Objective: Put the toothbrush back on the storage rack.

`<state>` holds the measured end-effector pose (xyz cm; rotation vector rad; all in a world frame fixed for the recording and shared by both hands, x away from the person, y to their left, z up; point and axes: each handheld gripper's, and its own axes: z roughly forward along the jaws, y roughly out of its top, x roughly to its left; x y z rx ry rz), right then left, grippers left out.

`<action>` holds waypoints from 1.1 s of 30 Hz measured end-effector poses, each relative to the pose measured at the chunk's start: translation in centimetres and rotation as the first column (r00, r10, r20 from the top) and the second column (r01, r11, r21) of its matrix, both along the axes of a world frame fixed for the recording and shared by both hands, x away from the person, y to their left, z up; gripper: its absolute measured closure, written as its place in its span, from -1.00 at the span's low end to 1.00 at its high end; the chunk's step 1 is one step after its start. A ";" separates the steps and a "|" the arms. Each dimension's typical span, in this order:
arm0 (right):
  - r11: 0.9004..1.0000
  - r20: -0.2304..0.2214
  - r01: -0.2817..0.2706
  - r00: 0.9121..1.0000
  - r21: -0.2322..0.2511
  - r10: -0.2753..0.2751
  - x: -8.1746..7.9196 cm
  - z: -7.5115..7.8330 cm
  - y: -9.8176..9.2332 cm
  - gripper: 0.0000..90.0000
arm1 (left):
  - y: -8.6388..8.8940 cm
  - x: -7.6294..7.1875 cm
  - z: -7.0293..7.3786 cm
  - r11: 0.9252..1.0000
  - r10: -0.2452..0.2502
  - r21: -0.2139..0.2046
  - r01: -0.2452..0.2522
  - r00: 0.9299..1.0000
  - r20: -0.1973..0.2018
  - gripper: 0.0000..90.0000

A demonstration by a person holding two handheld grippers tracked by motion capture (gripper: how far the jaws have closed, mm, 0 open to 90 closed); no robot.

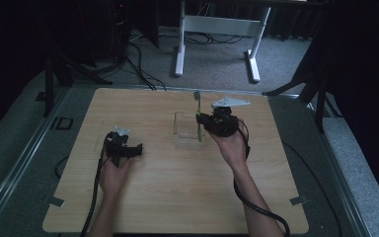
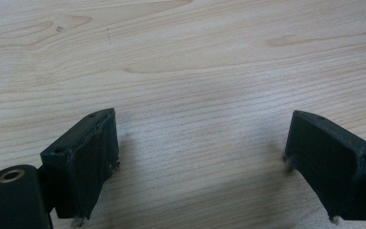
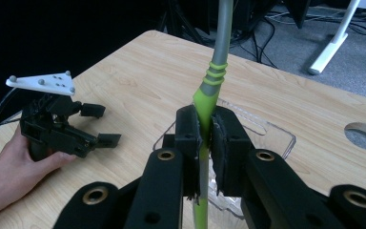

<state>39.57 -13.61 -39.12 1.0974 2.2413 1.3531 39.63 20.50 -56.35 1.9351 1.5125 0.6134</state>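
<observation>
One toothbrush point(image 3: 208, 90) clamped upright in the right gripper point(image 3: 205, 138) fingers over the clear container point(image 1: 186, 129) (left gripper point(image 2: 200, 157) fingers apart, idle on the counter point(image 1: 177, 197)); next up, probably lowering it in straight.

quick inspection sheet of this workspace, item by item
surface: wooden table, bare light grain
job's things: green toothbrush upright, lower end over clear container
clutter: nothing seen
grippers: right gripper shut on the toothbrush handle; left gripper open, low over bare wood
cables: black cable trails off the right gripper; more on the floor behind
surroundings: grey carpet, white desk frame, dark drapes
</observation>
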 end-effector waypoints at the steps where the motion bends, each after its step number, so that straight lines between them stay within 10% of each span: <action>1: 1.000 0.001 0.003 1.000 0.003 -0.003 0.0 0.0 0.0 0.82 | 0.0 0.0 0.0 1.000 0.000 0.000 0.000 1.000 0.000 -0.75; 33: 0.996 0.028 0.045 0.998 0.081 -0.047 2.0 -0.7 -0.4 0.82 | 0.0 0.0 0.0 1.000 0.000 0.000 0.000 1.000 0.000 -0.75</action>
